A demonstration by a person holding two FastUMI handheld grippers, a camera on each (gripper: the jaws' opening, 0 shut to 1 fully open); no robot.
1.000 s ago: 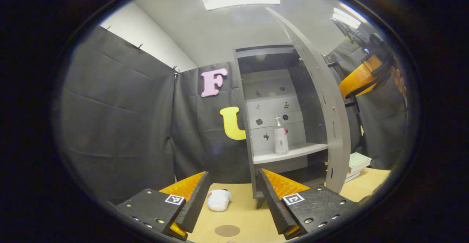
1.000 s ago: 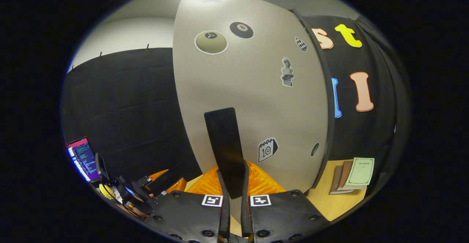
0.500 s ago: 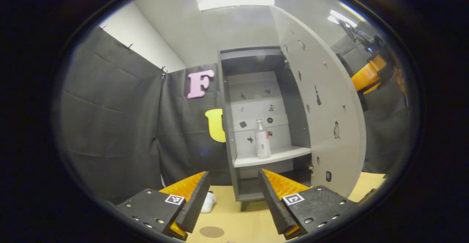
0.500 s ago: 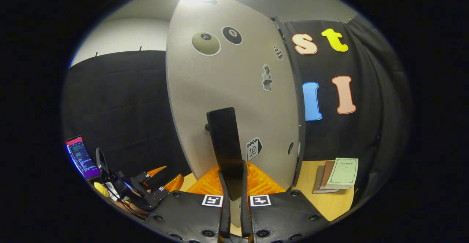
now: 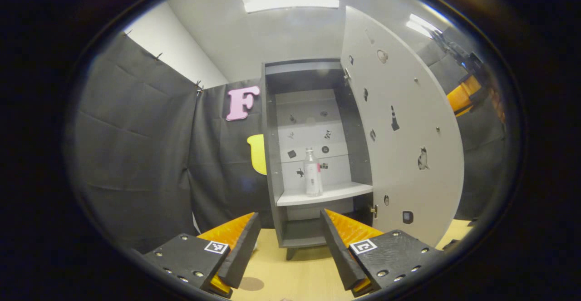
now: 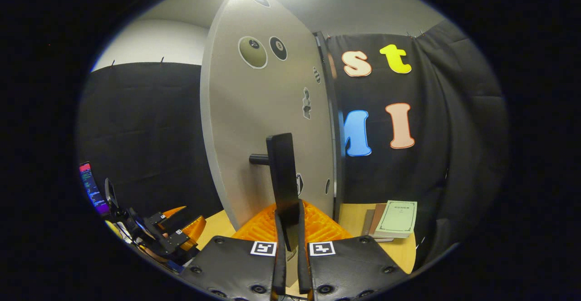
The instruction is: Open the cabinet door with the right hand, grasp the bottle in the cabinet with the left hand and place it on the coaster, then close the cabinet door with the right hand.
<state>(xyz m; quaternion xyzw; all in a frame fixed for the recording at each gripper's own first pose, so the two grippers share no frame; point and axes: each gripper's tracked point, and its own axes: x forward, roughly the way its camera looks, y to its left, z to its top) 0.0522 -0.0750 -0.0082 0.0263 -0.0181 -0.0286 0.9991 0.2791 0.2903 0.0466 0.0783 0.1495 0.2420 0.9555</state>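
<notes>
A grey cabinet point(image 5: 272, 155) stands with its door point(image 5: 404, 124) swung wide to the right. On its white shelf point(image 5: 324, 195) a clear bottle point(image 5: 312, 178) with a white label stands upright. My left gripper point(image 5: 286, 251) hangs open low in front of the cabinet, well short of the bottle. A brown round coaster point(image 5: 250, 283) lies on the wooden table point(image 5: 299, 273) under it. In the right gripper view, my right gripper point(image 6: 288, 242) is shut on the door's black handle point(image 6: 282, 178), with the door point(image 6: 263, 124) edge-on before me. The left gripper point(image 6: 168, 239) sits low at the left there.
A stack of books point(image 6: 392, 219) lies on the table right of the door, against the black cloth wall. A lit screen point(image 6: 93, 191) glows at the far left. The right gripper point(image 5: 467, 94) and its holder appear past the door's edge in the left gripper view.
The door has swung further open, its inner face now turned toward the left gripper view. My right gripper stayed shut on the handle and went with it. The left gripper's view shifted, bringing the cabinet toward its centre.
</notes>
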